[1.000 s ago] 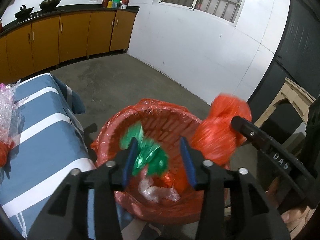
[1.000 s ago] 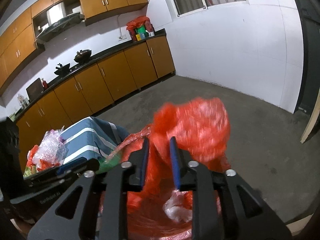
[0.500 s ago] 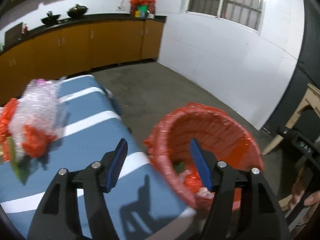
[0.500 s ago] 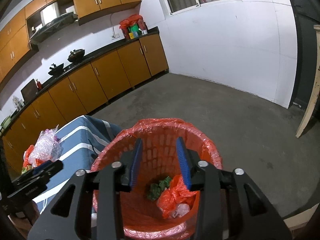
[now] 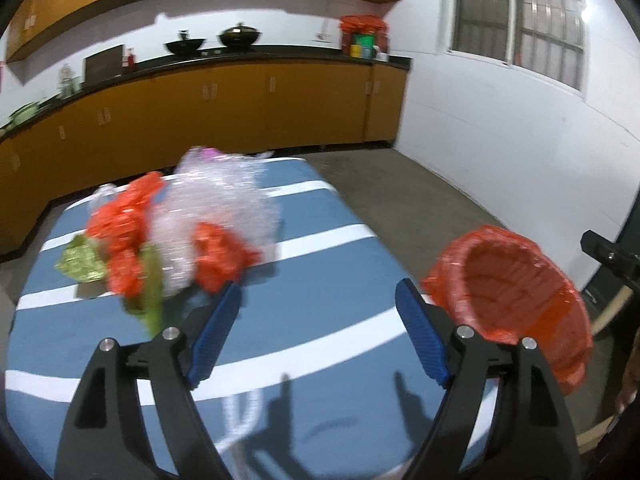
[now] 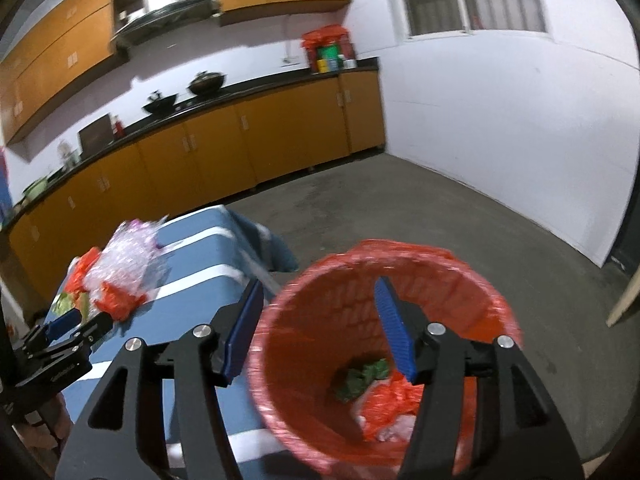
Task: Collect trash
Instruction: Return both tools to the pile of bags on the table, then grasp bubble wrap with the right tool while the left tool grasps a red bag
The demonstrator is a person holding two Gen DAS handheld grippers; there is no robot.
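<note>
left wrist view: the left gripper (image 5: 318, 312) stands with its blue pads spread wide and nothing between them; its jaws have just been opening. ahead of the fingers and off toward the left pad lies the trash pile (image 5: 176, 236) on the blue striped table (image 5: 328, 280): red plastic scraps, a clear bubble-wrap wad (image 5: 224, 196) and crumpled green wrappers (image 5: 80, 260). the nearest red scrap (image 5: 220, 256) sits just beyond the tip of the left pad, near it but not touching. the pile's long axis runs crosswise to the fingers, from the green wrappers far left to the red scrap close in. the red-lined bin (image 5: 516, 292) is off past the right pad, beside the table edge.

right wrist view: the right gripper (image 6: 320, 328) also has its pads apart and empty, its jaws having just been opening, and it hangs over the bin (image 6: 384, 344); the right pad overlaps the bin's mouth and the left pad sits at its rim. inside, below the fingers, lie green and red scraps (image 6: 372, 380) already dropped. the pile (image 6: 120, 276) is well to the left of these fingers, with the left gripper (image 6: 76, 328) just before it.

judging from this, the left hand is much the nearer one, and the coming pick turns on swinging its open fingers slightly left and forward onto that closest red scrap.
</note>
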